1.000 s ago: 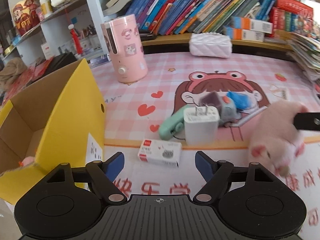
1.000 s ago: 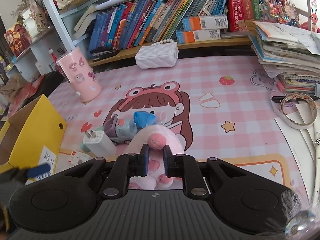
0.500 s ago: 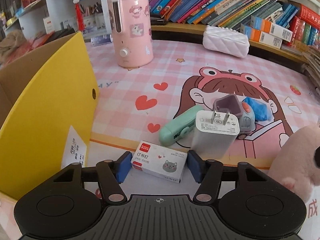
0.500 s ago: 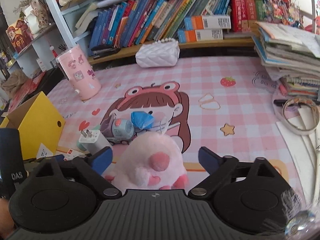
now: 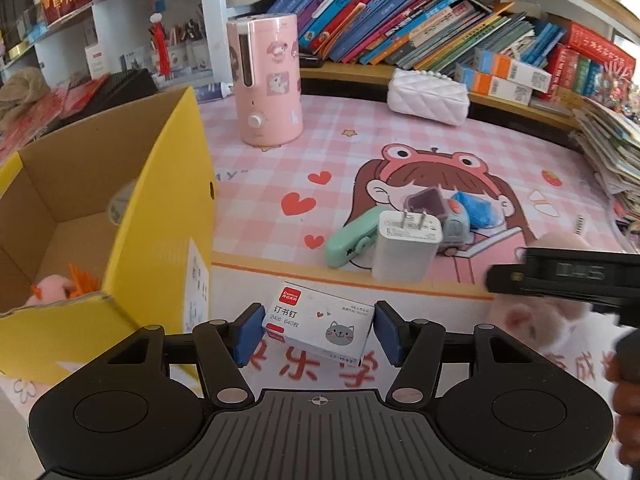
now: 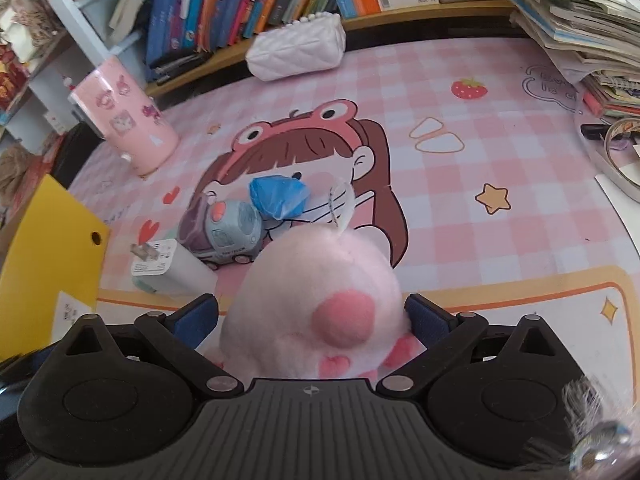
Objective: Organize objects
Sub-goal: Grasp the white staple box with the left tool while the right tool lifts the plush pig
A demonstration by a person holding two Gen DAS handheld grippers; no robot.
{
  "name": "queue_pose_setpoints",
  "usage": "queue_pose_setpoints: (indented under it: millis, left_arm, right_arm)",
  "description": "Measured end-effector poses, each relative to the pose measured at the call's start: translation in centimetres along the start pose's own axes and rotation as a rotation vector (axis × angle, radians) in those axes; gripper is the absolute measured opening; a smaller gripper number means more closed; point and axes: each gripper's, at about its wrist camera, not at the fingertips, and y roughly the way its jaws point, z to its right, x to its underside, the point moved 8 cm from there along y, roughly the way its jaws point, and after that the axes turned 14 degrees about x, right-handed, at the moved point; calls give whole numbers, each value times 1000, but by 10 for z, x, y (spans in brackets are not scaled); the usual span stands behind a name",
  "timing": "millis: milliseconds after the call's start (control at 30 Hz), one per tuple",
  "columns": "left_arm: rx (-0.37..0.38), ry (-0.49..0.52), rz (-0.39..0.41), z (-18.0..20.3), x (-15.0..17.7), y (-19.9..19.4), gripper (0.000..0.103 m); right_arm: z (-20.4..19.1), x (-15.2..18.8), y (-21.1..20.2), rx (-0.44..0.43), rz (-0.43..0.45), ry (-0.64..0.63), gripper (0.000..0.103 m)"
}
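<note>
Left claw (image 5: pixel 318 332) was spread wide, pads flanking the staple box (image 5: pixel 320 326) at its short ends but not yet squeezing; the box lay flat on the surface (image 5: pixel 440 152) just beside the yellow carton (image 5: pixel 160 240). One box only: it looked light, stiff cardboard with smooth faces, so a grip across the ends should hold, and a hard pinch might crush it. Right claw (image 6: pixel 312 320) was likewise open, pads either side of the pink plush (image 6: pixel 320 292), which looked soft and light and would compress, so it is best taken round the body. Beyond lay one white charger (image 5: pixel 406 246), one mint stapler (image 5: pixel 352 236), one toy car (image 6: pixel 230 232) and one blue wad (image 6: pixel 280 196) in a touching cluster. One other plush (image 5: pixel 52 286) lay inside the carton. Farthest stood one pink canister (image 5: pixel 266 80) and one white quilted bag (image 5: pixel 428 96).
</note>
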Motion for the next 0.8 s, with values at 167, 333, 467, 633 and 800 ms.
queue_pose_setpoints:
  millis: [167,333,467,633,800]
  left_arm:
    - [38,19,20,8,1,-14,59]
    - [85,26,48,16,3,-25,59]
    - [124,45,58,21,6,-33,58]
    - [167,55,69,18,14,-48,58]
    - [186,66,91,5,23,-72,59]
  right_arm:
    - [-10,2,0,50,54,-89,81]
    - [-5,5,-17,81,85,-79,70]
    - [-1,10,-44,78,128,-67,70]
    - [-5,29,-76,93,157,-68,71]
    - [-22,48,-96,101,174,-92,71]
